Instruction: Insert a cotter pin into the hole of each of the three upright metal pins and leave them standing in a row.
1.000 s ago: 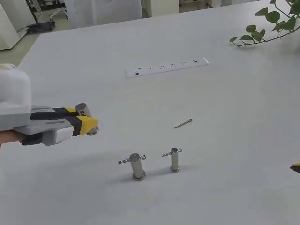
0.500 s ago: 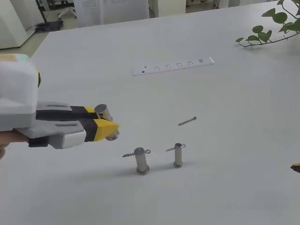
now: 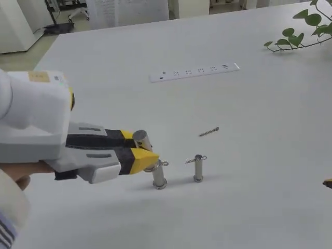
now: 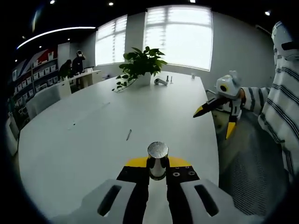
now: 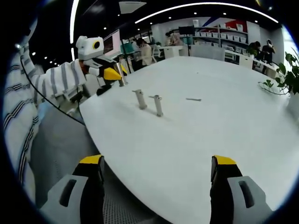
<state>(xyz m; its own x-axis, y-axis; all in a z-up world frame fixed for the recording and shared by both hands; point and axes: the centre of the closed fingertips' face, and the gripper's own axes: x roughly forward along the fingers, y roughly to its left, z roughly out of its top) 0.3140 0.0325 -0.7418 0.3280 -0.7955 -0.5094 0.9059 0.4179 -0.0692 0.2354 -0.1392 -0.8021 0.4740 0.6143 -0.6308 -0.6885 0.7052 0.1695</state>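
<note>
My left gripper (image 3: 141, 148) is shut on a bare metal pin (image 3: 140, 140), carried in the air at a slant just left of the two standing pins. In the left gripper view the same metal pin (image 4: 158, 159) sits upright between the yellow jaw tips. Two metal pins stand on the white table, each with a cotter pin through its head: the left standing pin (image 3: 158, 176) and the right standing pin (image 3: 198, 168). A loose cotter pin (image 3: 209, 132) lies behind them. My right gripper (image 5: 158, 163) is open near the table edge, holding nothing.
A white power strip (image 3: 194, 72) lies further back on the table (image 3: 249, 104). A potted plant's branches (image 3: 298, 31) reach in at the far right corner. A yellow jaw tip (image 3: 328, 182) shows at the right border.
My left gripper has carried the metal pin rightward and closer to the left standing pin. The standing pins and the loose cotter pin have stayed put.
</note>
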